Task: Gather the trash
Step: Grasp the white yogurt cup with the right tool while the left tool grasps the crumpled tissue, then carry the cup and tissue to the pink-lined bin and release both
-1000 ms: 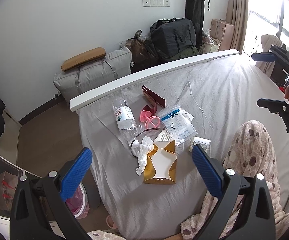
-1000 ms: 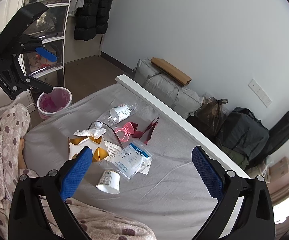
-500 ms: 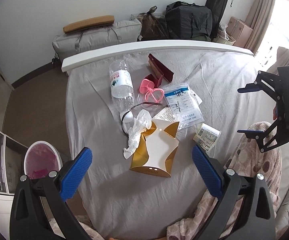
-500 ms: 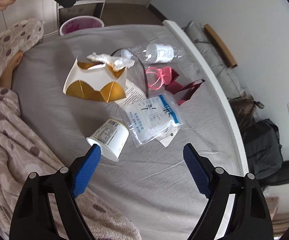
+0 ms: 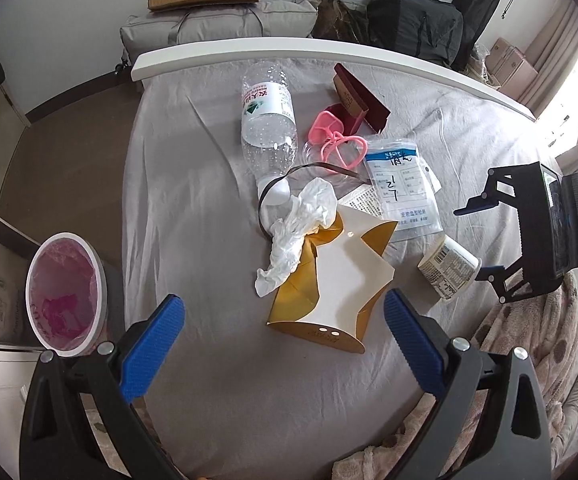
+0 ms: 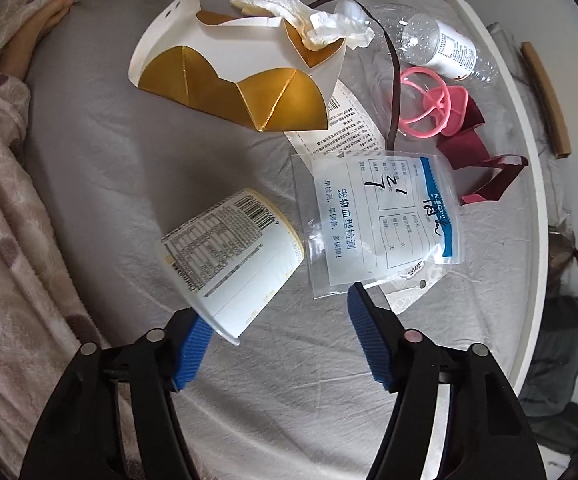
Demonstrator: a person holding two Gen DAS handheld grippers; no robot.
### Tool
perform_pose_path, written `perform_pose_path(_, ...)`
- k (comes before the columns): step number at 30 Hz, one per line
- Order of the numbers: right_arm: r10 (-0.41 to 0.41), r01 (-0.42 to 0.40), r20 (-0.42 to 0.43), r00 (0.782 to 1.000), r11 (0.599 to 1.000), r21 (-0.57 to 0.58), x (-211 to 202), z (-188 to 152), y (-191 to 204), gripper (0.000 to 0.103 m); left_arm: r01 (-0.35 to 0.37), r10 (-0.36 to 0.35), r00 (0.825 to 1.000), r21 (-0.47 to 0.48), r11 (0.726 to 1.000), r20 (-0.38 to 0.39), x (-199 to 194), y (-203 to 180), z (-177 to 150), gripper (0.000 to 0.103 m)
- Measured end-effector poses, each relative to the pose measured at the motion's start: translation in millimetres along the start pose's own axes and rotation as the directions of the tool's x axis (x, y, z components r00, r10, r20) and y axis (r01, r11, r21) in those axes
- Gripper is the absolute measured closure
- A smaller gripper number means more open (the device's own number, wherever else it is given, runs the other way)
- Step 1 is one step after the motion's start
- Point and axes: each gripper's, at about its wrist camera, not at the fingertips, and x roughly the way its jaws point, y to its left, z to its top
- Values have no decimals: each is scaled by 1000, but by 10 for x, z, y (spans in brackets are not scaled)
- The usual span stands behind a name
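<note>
Trash lies on a grey bed sheet (image 5: 193, 184): a white and gold paper box (image 5: 329, 280) (image 6: 249, 72) with a crumpled tissue (image 5: 301, 224), a clear plastic bottle (image 5: 267, 120), a zip bag (image 6: 385, 220) and a paper cup (image 6: 233, 256) (image 5: 449, 268) on its side. My left gripper (image 5: 283, 298) hangs open just above the near end of the box. My right gripper (image 6: 277, 308) points down over the cup. Its jaws are closing, with the cup's open end between them. The right pad stands clear of the cup.
A bin with a pink liner (image 5: 63, 292) stands on the floor left of the bed. A pink plastic ring (image 5: 341, 140), maroon card (image 5: 361, 96) and a printed leaflet (image 6: 341, 120) lie further up the sheet. A person's spotted blanket (image 6: 5, 220) edges the near side. Bags line the wall.
Both grippers have sunk toward the bed, so the trash looks larger. The right gripper's jaws have narrowed and now straddle the paper cup's open end.
</note>
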Motion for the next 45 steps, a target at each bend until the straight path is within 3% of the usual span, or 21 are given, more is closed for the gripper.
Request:
perform_pose_path(5,-3,-6,68,998,992,126,-120,33,-254,61,18,-19,1000,-20,1000,-16,120,67,52,5)
perform_pose_path(8,1,-14,69,998,982,188,-107,60,-399,93,50,-51,998,-37,998,-23,225,92,106,5)
perform_pose_path(9,2,-14,63,998,979,205,-84,67,-437,96,65,-67,997,-50,997,-27,263,103,124,5)
perform_pose_path(14,68,-99,111,991,946,310,-142,71,-570,99,174,-180,982,-105,979,-51,504,196,229,5)
perform_pose_path(18,50,-109,162,985,919,379,-331,-60,-651,100,187,-195,977,-87,978,-86,771,264,315,8)
perform_pose_path(20,53,-132,196,979,899,418,-430,-121,-675,100,195,-205,972,-96,976,-112,904,318,367,25)
perform_pose_path(28,51,-161,234,971,864,478,-556,-244,-763,100,249,-255,953,-57,967,-162,1159,288,499,48)
perform_pose_path(31,40,-155,238,970,859,488,-592,-252,-778,100,276,-284,938,-70,959,-196,1287,241,506,81)
perform_pose_path(32,38,-154,238,971,857,492,-599,-246,-792,100,280,-291,934,-81,956,-205,1308,234,500,85)
perform_pose_path(37,0,-120,231,973,854,506,-695,-244,-813,100,291,-298,938,-64,955,-179,1128,144,492,92)
perform_pose_path(45,-61,-107,264,962,811,576,-984,-264,-782,100,262,-264,964,-65,963,-34,465,329,446,92)
